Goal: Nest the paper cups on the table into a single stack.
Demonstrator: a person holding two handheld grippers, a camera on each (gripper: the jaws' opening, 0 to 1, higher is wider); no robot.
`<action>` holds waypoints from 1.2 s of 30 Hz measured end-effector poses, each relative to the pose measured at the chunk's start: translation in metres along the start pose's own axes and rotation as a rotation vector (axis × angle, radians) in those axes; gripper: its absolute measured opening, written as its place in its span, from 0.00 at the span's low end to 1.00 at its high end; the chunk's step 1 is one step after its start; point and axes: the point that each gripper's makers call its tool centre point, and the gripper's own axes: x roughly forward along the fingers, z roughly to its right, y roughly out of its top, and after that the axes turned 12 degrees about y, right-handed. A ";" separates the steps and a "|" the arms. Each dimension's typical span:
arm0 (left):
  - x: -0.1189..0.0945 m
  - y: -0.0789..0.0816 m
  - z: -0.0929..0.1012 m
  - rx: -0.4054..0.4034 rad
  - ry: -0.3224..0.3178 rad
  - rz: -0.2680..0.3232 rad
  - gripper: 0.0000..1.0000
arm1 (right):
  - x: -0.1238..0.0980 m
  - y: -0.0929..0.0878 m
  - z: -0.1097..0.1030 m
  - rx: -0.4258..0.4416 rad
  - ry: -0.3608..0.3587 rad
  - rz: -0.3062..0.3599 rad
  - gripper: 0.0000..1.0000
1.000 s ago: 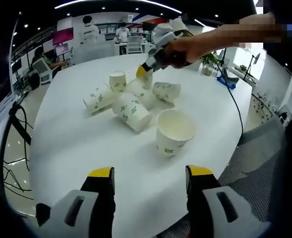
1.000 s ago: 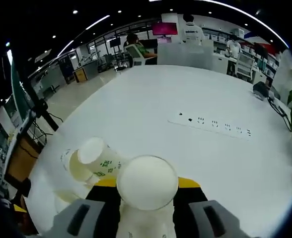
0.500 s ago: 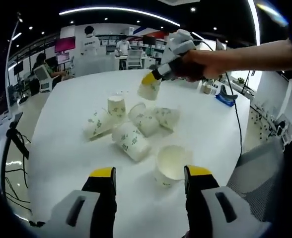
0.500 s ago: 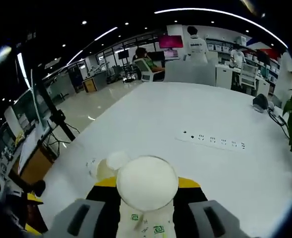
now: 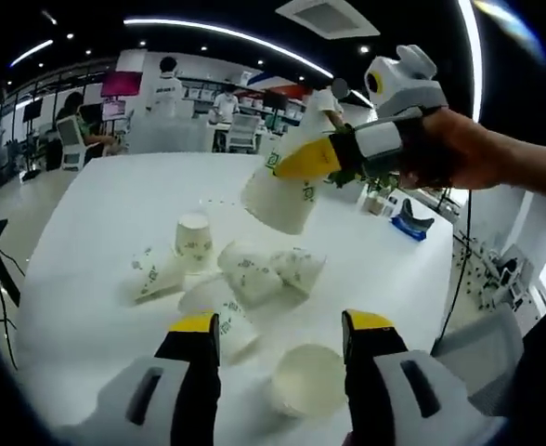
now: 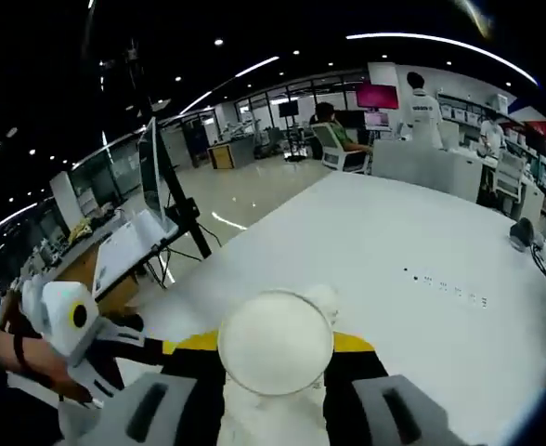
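My right gripper (image 6: 275, 372) grips a paper cup (image 6: 275, 346) in the air while my left gripper (image 5: 281, 336) hangs open over the table (image 5: 97, 214).

From the left gripper view I see that held cup tilted above the loose cups: one upright cup (image 5: 193, 237), several on their sides (image 5: 254, 274), and an open-mouthed cup (image 5: 308, 379) just between my left jaws. The right gripper view shows the cup's white bottom, a power strip (image 6: 445, 286) far across the table, and my left gripper entering low at the left.

Right tongs (image 6: 275, 346) clamp a paper cup (image 6: 275, 353) — base outward — above the white table (image 6: 384, 251).
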 end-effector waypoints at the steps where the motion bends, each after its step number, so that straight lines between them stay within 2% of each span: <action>1: 0.002 0.002 0.001 0.006 -0.006 0.008 0.50 | 0.000 0.000 -0.006 0.005 0.014 0.003 0.40; 3: 0.004 0.006 0.006 0.012 -0.018 0.030 0.49 | 0.000 0.000 -0.022 0.027 0.053 0.011 0.40; 6: 0.002 0.012 0.015 0.023 -0.035 0.064 0.45 | -0.001 0.001 -0.035 0.025 0.087 0.013 0.40; 11: 0.000 0.021 0.014 0.043 -0.042 0.122 0.35 | -0.007 -0.005 -0.057 0.018 0.115 0.010 0.40; 17: -0.011 0.034 0.019 0.062 -0.078 0.180 0.19 | -0.006 -0.007 -0.065 0.035 0.163 0.015 0.40; 25: -0.018 0.039 0.015 0.078 -0.081 0.211 0.06 | -0.004 -0.002 -0.066 0.045 0.202 0.033 0.40; 36: -0.024 0.033 0.017 0.156 -0.116 0.200 0.00 | 0.004 -0.007 -0.075 0.036 0.267 0.016 0.42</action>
